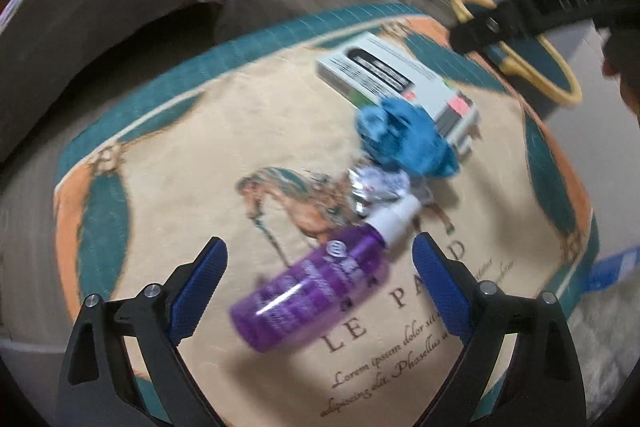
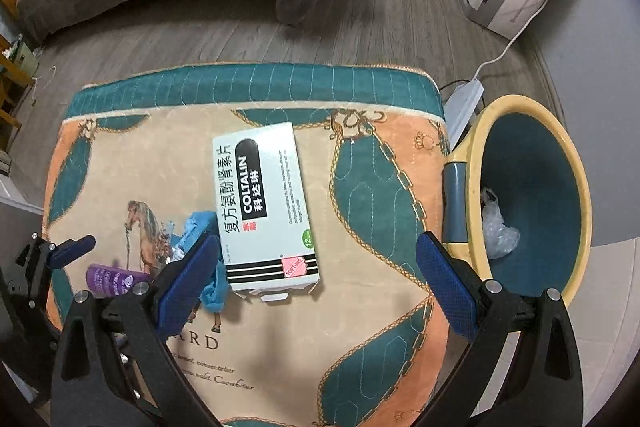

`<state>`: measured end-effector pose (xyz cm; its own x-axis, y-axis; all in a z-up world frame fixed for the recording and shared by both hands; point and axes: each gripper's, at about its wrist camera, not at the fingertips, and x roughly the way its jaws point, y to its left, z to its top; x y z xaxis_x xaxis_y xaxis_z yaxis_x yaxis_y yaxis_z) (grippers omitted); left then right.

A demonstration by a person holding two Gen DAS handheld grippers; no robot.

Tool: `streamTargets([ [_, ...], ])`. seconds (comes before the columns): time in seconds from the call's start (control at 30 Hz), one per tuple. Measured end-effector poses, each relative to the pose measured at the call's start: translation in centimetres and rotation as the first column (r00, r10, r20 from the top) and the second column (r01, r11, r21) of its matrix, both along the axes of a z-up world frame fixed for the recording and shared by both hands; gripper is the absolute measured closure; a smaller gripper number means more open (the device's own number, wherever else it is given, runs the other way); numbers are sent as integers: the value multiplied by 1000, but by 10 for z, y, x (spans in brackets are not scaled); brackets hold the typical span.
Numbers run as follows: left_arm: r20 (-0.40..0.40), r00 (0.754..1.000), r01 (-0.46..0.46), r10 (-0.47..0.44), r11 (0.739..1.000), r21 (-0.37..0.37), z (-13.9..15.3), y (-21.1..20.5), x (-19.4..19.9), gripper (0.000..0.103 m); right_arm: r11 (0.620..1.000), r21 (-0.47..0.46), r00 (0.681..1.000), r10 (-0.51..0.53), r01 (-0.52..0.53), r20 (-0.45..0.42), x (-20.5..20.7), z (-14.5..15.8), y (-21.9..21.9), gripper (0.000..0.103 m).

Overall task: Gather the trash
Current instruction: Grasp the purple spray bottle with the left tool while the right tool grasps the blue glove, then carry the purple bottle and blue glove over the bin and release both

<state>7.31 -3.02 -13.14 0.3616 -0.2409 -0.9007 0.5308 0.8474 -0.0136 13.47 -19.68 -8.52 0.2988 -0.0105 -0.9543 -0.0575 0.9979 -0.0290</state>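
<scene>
4 items remain on the bench (image 2: pixel 360 307): purple bottle (image 1: pixel 316 291), foil wrapper (image 1: pixel 376 193), blue glove (image 1: pixel 404 137), medicine box (image 2: pixel 266 207). Bin (image 2: pixel 532 195) holds 1 plastic scrap. Left tool (image 1: pixel 320 257) and right tool (image 2: pixel 318 253) gape empty.

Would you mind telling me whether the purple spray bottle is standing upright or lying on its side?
Lying on its side. The purple spray bottle rests flat on the printed cushion, its white nozzle pointing toward the crumpled foil.
</scene>
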Motion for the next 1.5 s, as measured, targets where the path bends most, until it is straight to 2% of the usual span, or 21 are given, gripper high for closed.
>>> streamTargets([
  [0.07,-7,1000,30,-30,999,23,-6,-6,-2,22,1000,-8,1000,5,-5,-6,0,-2,2,6],
  [0.1,-19,999,44,-43,998,46,-10,-9,-2,35,1000,-14,1000,8,-8,-8,0,-4,3,6],
  [0.13,-31,998,54,-52,997,59,-13,-9,-2,43,1000,-19,1000,12,-12,-11,1,-5,4,6],
  [0.27,-54,996,68,-65,996,53,-14,-4,-4,55,999,-20,999,26,-27,-24,1,-9,11,6],
  [0.33,-66,995,75,-72,996,44,-14,1,-5,61,999,9,999,31,-31,-37,1,-12,17,6],
  [0.47,-74,995,65,-61,996,53,-12,14,-11,62,996,82,995,43,-36,-89,3,-21,33,20],
  [0.53,-72,997,33,-29,997,67,-12,24,-10,62,993,99,991,68,-57,-111,3,-27,44,25],
  [0.6,-64,998,-13,18,996,86,-12,37,-6,62,992,96,988,90,-79,-122,2,-31,55,34],
  [0.73,-62,993,-97,103,991,89,-11,60,4,62,990,117,984,102,-85,-147,3,-41,67,42],
  [0.77,-59,991,-112,118,989,92,-10,64,5,62,989,117,982,110,-93,-155,3,-44,70,46],
  [0.87,-50,987,-145,150,986,83,-6,72,6,63,987,108,974,140,-122,-179,2,-51,74,71],
  [0.97,-38,986,-159,162,985,67,2,75,9,64,986,117,976,139,-121,-168,2,-46,71,74],
  [1.2,31,982,-186,186,982,-23,43,78,14,66,982,175,998,68,-69,12,1,9,53,75],
  [1.27,59,981,-183,186,982,-52,56,69,18,67,973,228,998,31,-42,51,0,24,46,75],
  [1.5,150,970,-171,191,976,-137,97,46,29,68,969,242,974,-102,51,201,-13,73,13,75],
])
